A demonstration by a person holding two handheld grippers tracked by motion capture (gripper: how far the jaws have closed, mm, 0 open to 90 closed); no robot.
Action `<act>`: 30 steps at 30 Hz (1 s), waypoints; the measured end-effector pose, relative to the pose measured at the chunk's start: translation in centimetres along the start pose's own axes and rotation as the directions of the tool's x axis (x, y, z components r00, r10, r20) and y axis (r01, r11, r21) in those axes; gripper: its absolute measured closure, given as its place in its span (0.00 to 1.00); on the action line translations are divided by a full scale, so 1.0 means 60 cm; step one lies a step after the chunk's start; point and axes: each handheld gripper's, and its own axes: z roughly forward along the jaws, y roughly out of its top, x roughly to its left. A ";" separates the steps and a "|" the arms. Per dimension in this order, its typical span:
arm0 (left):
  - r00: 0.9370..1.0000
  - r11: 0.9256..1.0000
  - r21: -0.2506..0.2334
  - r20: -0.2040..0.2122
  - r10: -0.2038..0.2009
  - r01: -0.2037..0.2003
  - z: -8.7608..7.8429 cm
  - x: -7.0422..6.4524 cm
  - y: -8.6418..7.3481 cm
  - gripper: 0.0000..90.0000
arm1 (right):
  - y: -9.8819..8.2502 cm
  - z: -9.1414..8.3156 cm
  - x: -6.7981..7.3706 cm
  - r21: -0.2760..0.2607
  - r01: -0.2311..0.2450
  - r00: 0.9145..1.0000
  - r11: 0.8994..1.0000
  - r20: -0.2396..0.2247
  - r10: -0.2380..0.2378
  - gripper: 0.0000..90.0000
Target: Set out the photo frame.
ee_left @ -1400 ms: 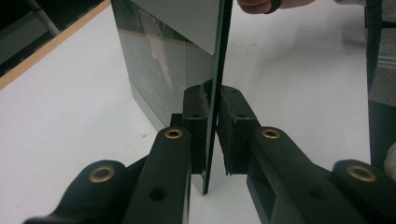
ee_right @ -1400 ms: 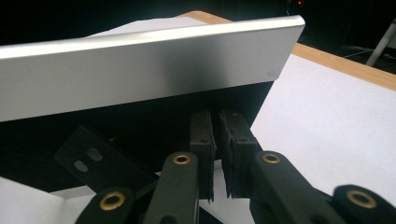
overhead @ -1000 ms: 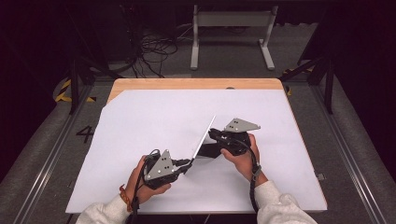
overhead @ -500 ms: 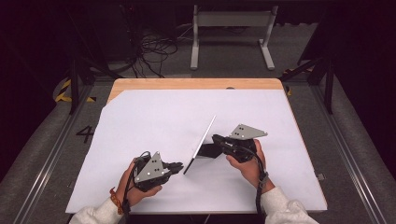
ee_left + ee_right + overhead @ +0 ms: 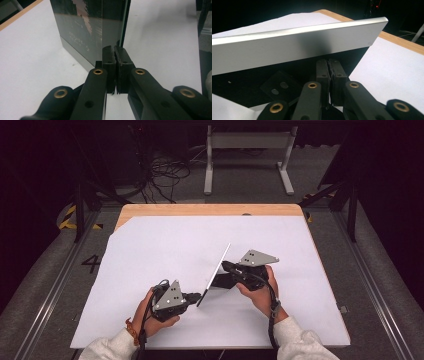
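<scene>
Thin silver panel (image 5: 218, 268) held tilted on edge at lower centre of frame above white sheet (image 5: 165, 245), left gripper (image 5: 199, 296) clamped on its near corner, right gripper (image 5: 224, 266) pressed shut beneath its silver face, wooden table (image 5: 210, 209) edge seen beyond.

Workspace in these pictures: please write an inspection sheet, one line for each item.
Surface: white sheet covering a wooden table.
Job's things: thin flat panel with a silver metal back and dark glossy face, standing on edge, tilted.
Clutter: nothing seen.
Grippers: left gripper shut on the panel's near end; right gripper jaws together beneath the panel, grip unclear.
Cables: black cable along the right wrist; tangled cables on the floor.
Surroundings: white metal frame, grey floor.
</scene>
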 end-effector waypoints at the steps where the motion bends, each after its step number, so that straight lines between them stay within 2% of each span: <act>1: 1.000 1.000 0.001 -0.002 -0.001 0.001 0.001 0.000 0.000 0.97 | 0.000 0.001 -0.001 -0.002 -0.004 1.000 1.000 0.000 0.004 0.97; 23: 0.999 1.000 -0.013 0.028 0.018 -0.018 0.039 -0.022 0.026 0.98 | 0.007 0.023 -0.010 0.012 -0.015 1.000 1.000 -0.012 0.015 0.98; 30: 0.999 1.000 -0.016 0.039 0.021 -0.020 0.057 -0.024 0.035 0.96 | 0.004 0.027 -0.014 0.009 -0.038 0.999 0.999 -0.029 0.039 0.98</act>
